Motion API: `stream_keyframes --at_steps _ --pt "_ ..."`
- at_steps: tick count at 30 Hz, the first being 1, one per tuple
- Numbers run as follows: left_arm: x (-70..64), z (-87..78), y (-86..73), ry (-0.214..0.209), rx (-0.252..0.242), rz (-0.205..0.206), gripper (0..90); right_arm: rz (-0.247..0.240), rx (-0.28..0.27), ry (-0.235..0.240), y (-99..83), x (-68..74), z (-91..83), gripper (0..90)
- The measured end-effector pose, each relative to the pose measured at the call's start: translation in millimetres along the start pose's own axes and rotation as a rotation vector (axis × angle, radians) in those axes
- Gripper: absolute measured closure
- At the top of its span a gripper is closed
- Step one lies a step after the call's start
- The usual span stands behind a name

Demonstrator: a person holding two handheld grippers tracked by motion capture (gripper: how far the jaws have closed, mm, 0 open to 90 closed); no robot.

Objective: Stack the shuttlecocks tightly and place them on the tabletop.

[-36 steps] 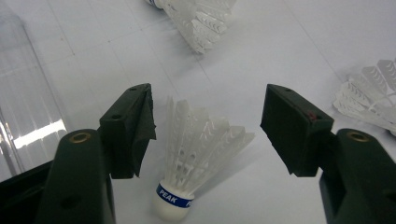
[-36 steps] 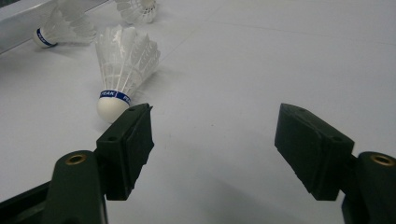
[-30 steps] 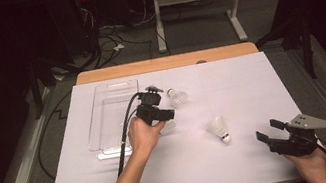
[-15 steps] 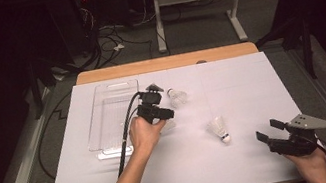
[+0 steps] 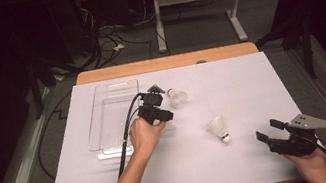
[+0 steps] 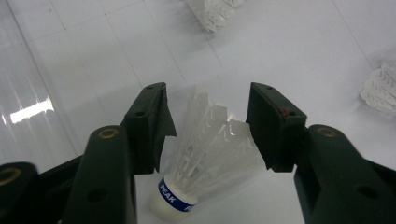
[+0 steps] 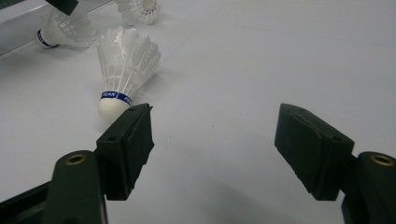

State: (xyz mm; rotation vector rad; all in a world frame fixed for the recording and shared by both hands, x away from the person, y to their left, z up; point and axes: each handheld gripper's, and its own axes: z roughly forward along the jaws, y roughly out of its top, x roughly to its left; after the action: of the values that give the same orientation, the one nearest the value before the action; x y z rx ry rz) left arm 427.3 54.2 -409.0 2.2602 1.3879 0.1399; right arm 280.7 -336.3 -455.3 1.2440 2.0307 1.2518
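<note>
Overall, little differs from the two earlier high views: the left gripper (image 5: 156, 112) stays at the same spot just right of the clear plastic tray (image 5: 107, 132), and the right gripper (image 5: 281, 137) remains parked at the near right of the white table cover (image 5: 241, 88). The left hand has thus settled over its shuttlecock, and the grasp looks about to be made rather than already made.

Left: the clear plastic tray lies empty on the cover, long side running away from the person. Just beside its right edge the left hand (image 5: 144, 134) holds the left gripper pointed down at the table.

Left gripper view: the near shuttlecock (image 6: 212, 154) lies between the two black jaws, which stand partly open. The left jaw touches or almost touches the feather skirt; the right jaw is just clear of it. The shuttlecock is therefore bracketed but not yet clamped. Its skirt is white and translucent, with splayed, slightly ragged feather tips and a visible lattice of ribs; the cork base is white with a blue band lettered "PEAK", and it points toward the camera.

Centre: a second shuttlecock (image 5: 177, 97) rests just beyond the left gripper, and a third shuttlecock (image 5: 219, 128) lies on its side between the two grippers, cork toward the person.

Right: the right gripper rests low on the cover with its jaws wide apart and nothing between them; in the right gripper view the third shuttlecock sits just beyond its left jaw.
</note>
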Motion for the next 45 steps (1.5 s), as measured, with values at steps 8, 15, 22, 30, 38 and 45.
stream_keyframes --at_steps 8,15,22,30,38,45 --pt "-0.8 0.5 -1.0 -0.016 0.017 0.012 65.7 0.001 -0.002 0.000 0.0 0.3 -0.3 28.2" --pt "-2.3 1.1 -1.7 -0.015 0.026 0.031 77.8 0.001 -0.004 -0.001 -0.1 0.1 -0.7 28.2" --pt "-1.0 0.1 -2.3 -0.009 0.029 0.058 86.9 0.000 -0.002 -0.002 0.0 0.3 -0.2 28.2" --pt "1.0 -4.5 -2.3 -0.002 0.008 0.094 89.0 0.001 -0.002 -0.002 0.0 0.4 -0.2 28.2" --pt "5.0 -11.4 -0.1 0.009 -0.038 0.114 89.3 0.001 -0.002 -0.001 0.1 0.3 -0.1 28.2" --pt "5.2 -17.0 8.9 0.020 -0.079 0.144 89.2 0.001 -0.001 -0.001 0.1 0.5 0.0 28.2"
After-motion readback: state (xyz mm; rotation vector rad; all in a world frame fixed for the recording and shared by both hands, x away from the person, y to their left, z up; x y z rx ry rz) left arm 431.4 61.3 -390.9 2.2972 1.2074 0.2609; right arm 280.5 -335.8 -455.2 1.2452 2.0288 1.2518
